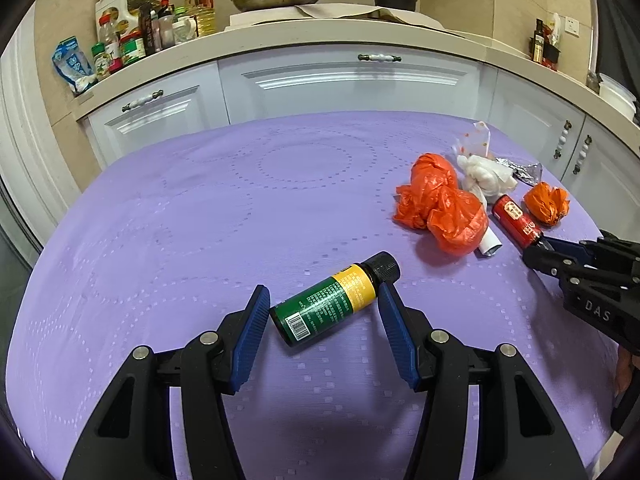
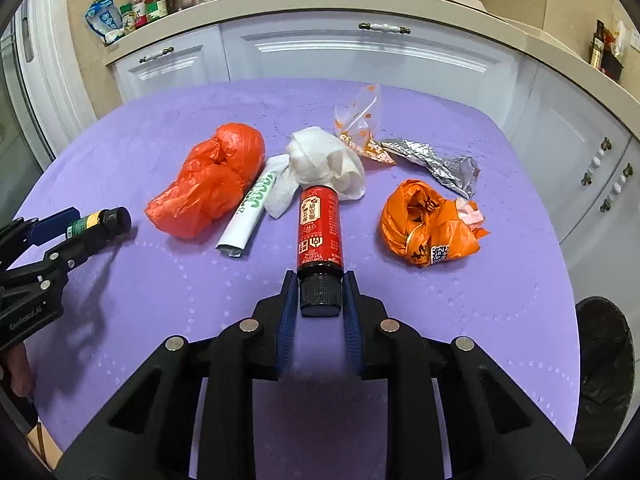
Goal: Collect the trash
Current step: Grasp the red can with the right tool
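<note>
Purple tablecloth [image 2: 168, 312] bears two bottles [image 2: 320, 228], two orange bags [image 2: 208, 184].

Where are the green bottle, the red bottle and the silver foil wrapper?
green bottle [image 1: 326, 304]: left wrist view, on its green and yellow label.
red bottle [image 2: 320, 228]: right wrist view, on its red label.
silver foil wrapper [image 2: 436, 162]: right wrist view, on its crumpled middle.

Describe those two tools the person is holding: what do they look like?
Each hand-held gripper is a black plastic frame of angular linked bars joined by round silver pins. The left hand-held gripper and the right hand-held gripper both end in two flat fingers faced with ribbed dark blue pads. Small pale lettering marks the side of each body. No cables show.
</note>
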